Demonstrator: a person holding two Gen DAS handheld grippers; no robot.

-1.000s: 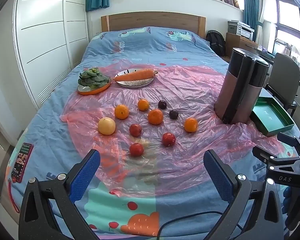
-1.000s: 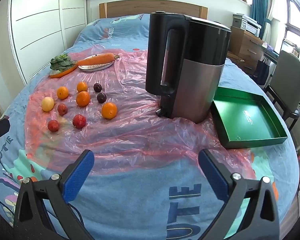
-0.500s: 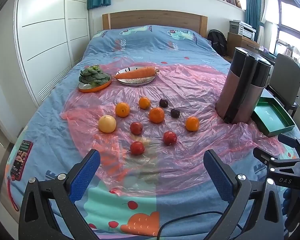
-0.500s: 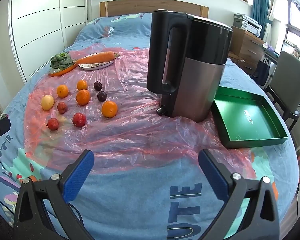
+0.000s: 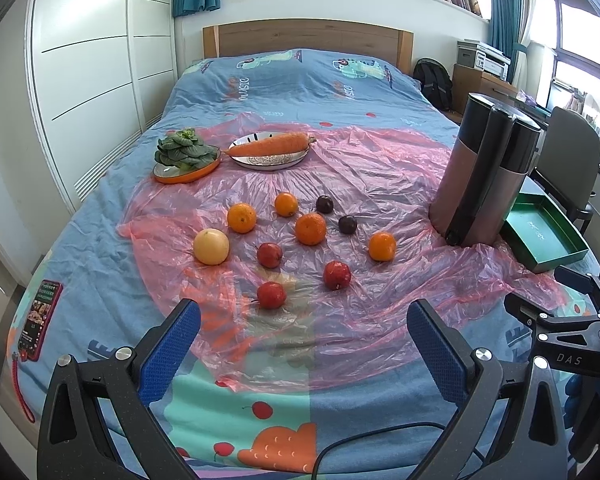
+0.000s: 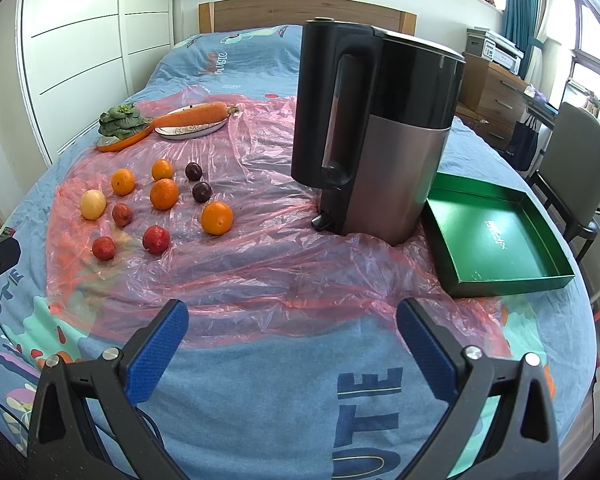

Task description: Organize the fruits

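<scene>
Several fruits lie loose on a pink plastic sheet (image 5: 364,168) spread over the bed: oranges such as one (image 5: 382,246) (image 6: 217,218), red apples such as one (image 5: 271,295) (image 6: 103,247), two dark plums (image 5: 347,224) (image 6: 201,192) and a pale yellow fruit (image 5: 211,246) (image 6: 93,204). An empty green tray (image 6: 496,236) (image 5: 544,236) rests at the right. My left gripper (image 5: 300,344) is open, short of the nearest apple. My right gripper (image 6: 292,344) is open over the bedcover, with nothing between its fingers.
A tall black and steel kettle (image 6: 372,136) (image 5: 484,176) stands between the fruits and the tray. A carrot on a plate (image 5: 270,146) and greens on an orange plate (image 5: 186,158) sit farther back. A phone (image 5: 40,316) lies at the bed's left edge. A chair (image 6: 576,168) stands right.
Both grippers have drifted slightly forward toward the fruits and kettle. Both stay open and nothing on the bed has moved.
</scene>
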